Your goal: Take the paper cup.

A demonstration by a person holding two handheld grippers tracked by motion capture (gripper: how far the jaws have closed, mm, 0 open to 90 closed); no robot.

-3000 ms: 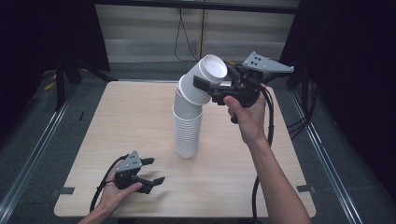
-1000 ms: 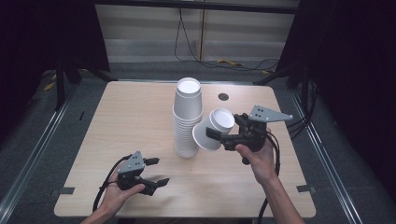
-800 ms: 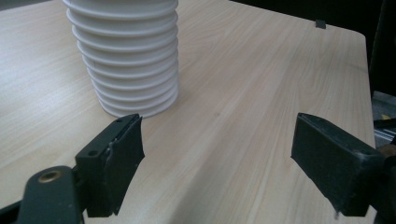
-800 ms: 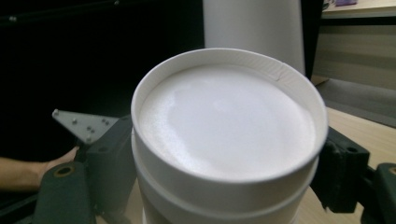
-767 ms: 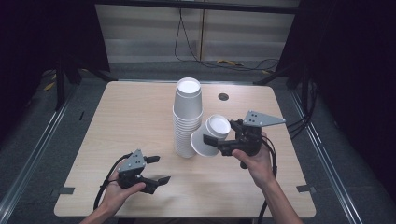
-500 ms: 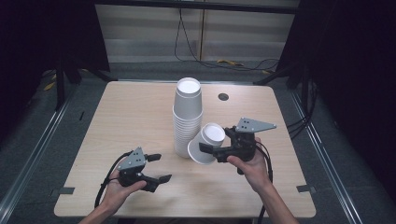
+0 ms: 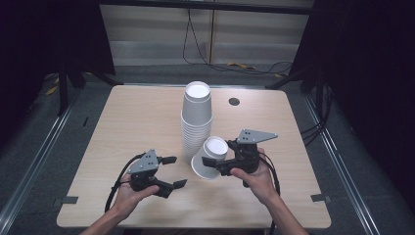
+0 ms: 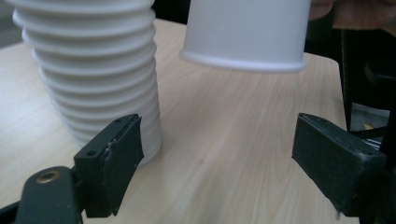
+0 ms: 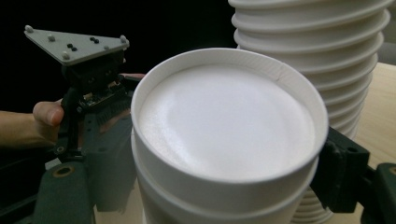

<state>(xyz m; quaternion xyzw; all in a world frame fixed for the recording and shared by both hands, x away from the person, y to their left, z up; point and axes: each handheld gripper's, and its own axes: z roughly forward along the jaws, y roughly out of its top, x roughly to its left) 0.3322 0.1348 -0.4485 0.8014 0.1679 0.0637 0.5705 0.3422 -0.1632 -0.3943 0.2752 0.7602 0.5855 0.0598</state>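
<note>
Gripping a white paper cup across its body, my right gripper has both jaws pressed on its sides, and the cup lies tilted with its open mouth turned up and away from me. In my right gripper view its rim shows doubled, so two nested cups may be in the grip. It sits just in front of and slightly right of the tall cup stack, close beside the stack's lowest rings; whether it touches them I cannot tell. My left gripper hangs left of the stack's foot and nearer to me, its jaws spread apart with nothing between them and just now widening. In its own view the stack's ribbed base stands by the left jaw, while the held cup hovers above bare wood. The table is open left and right of the stack. A small dark hole lies right of the stack, toward the far edge.
</note>
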